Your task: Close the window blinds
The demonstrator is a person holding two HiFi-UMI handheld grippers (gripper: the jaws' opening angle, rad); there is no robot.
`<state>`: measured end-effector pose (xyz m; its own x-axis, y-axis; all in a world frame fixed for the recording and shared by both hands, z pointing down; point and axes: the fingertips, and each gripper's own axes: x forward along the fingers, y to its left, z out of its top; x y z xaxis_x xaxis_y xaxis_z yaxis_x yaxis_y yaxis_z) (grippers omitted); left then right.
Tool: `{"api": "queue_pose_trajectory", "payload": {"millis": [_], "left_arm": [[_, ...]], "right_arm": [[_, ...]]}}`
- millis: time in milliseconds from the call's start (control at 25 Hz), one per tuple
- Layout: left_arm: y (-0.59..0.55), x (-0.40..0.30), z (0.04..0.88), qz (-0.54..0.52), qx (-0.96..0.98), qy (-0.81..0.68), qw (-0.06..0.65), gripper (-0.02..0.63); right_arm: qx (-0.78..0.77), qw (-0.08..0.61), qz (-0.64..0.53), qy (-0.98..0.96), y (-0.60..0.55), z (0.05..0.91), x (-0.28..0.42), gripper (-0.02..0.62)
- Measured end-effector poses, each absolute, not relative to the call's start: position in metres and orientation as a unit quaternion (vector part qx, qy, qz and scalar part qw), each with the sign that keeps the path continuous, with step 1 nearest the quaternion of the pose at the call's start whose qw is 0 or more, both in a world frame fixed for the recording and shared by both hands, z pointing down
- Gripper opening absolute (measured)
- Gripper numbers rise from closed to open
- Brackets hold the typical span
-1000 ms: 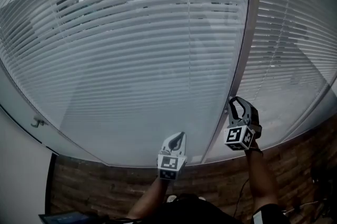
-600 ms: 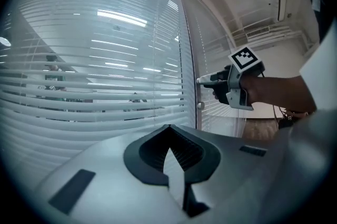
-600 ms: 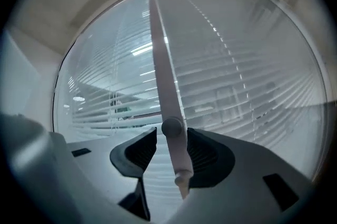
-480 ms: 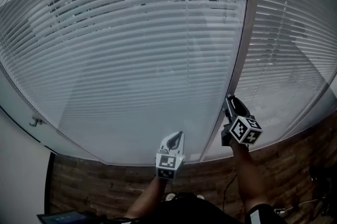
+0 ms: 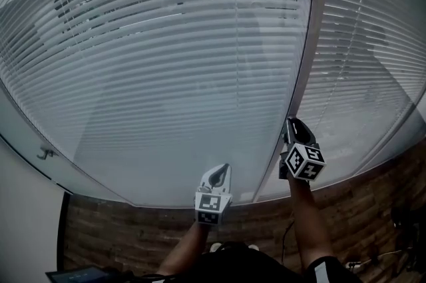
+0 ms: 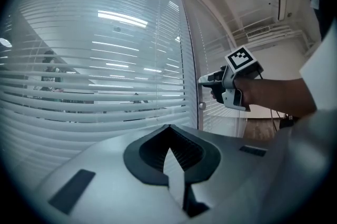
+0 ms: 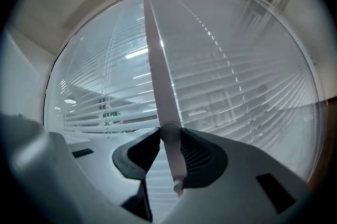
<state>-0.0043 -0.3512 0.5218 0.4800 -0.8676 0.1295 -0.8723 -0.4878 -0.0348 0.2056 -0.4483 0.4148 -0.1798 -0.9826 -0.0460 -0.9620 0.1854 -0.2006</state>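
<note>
Since blinds point(image 5: 166, 75) must tilt shut, right tongs point(image 7: 169, 134): jaws just closing, clamped on tilt wand point(image 7: 158, 75) to twist it.
Tilt wand: hangs along frame point(image 5: 307, 42) between both blinds.
Left tongs point(image 5: 224, 172): closed, empty, idle.

An office: slatted blinds point(image 5: 166, 75) on framed glass partitions point(image 5: 309, 42), strip ceiling lights point(image 6: 122, 18) beyond.

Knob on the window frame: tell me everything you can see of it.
The knob is small, round and pale grey, seemingly plastic, set on the upright frame with blinds on either side. It sits between the right gripper's jaws, which have just been closing and press it on both sides.
</note>
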Motion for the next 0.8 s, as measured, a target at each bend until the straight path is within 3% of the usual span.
{"api": "queue_pose_trajectory", "payload": {"millis": [280,800], "left_arm": [[-0.348,-0.002,0.517,0.065,0.861,-0.504,0.031,-0.005],[-0.351,-0.009,0.525,0.058,0.858,-0.51,0.026,-0.005]], "right_arm": [[-0.644,-0.031,0.046,0.763,-0.448,0.415,0.201,0.127],[-0.533,-0.379,0.409,0.637,-0.444,0.421,0.188,0.127]]}}
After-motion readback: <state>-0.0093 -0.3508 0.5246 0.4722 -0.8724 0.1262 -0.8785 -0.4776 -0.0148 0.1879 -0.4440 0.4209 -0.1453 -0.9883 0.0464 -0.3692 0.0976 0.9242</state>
